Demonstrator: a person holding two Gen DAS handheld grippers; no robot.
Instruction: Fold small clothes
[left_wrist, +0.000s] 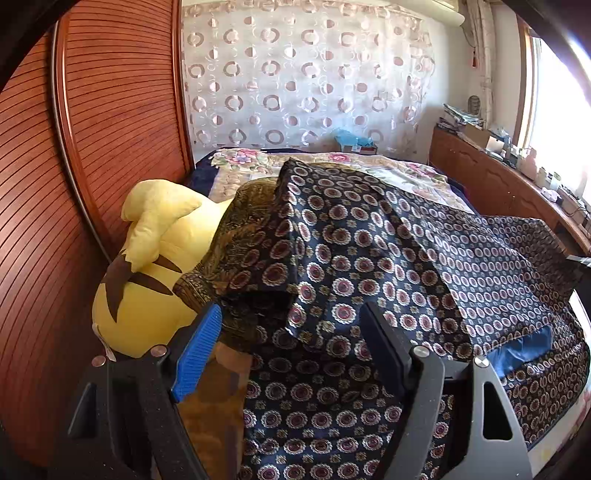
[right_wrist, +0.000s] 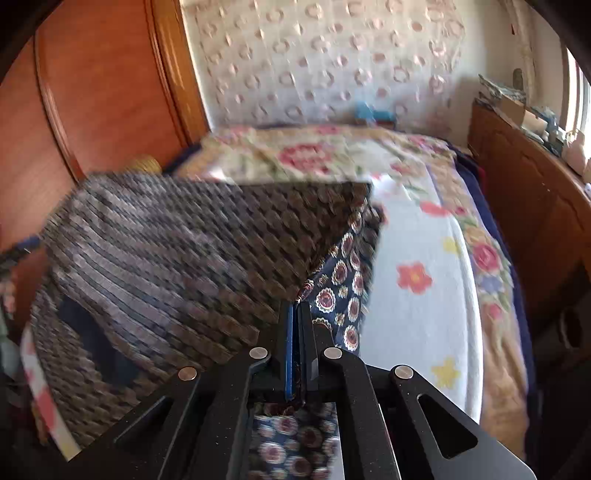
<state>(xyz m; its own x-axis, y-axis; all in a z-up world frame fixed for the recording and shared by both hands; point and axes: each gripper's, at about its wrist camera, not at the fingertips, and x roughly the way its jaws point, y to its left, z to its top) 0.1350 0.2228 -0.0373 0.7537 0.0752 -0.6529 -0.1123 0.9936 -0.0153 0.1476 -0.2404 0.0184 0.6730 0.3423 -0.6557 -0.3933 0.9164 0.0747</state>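
A dark navy garment with round red-and-cream medallions (left_wrist: 369, 266) lies spread over the bed. In the right wrist view it (right_wrist: 177, 251) is lifted and blurred by motion. My left gripper (left_wrist: 291, 314) is open, its fingers either side of a fold of the garment without closing on it. My right gripper (right_wrist: 295, 314) is shut on an edge of the garment and holds it up over the bed. A brownish-gold patterned cloth (left_wrist: 243, 236) lies under the navy garment at its left side.
A yellow plush toy (left_wrist: 155, 266) sits left of the garment against the wooden wardrobe (left_wrist: 92, 129). The flowered bedspread (right_wrist: 417, 266) shows to the right. A wooden cabinet (left_wrist: 491, 181) with clutter runs along the right wall. A circle-patterned curtain (left_wrist: 295, 74) hangs behind.
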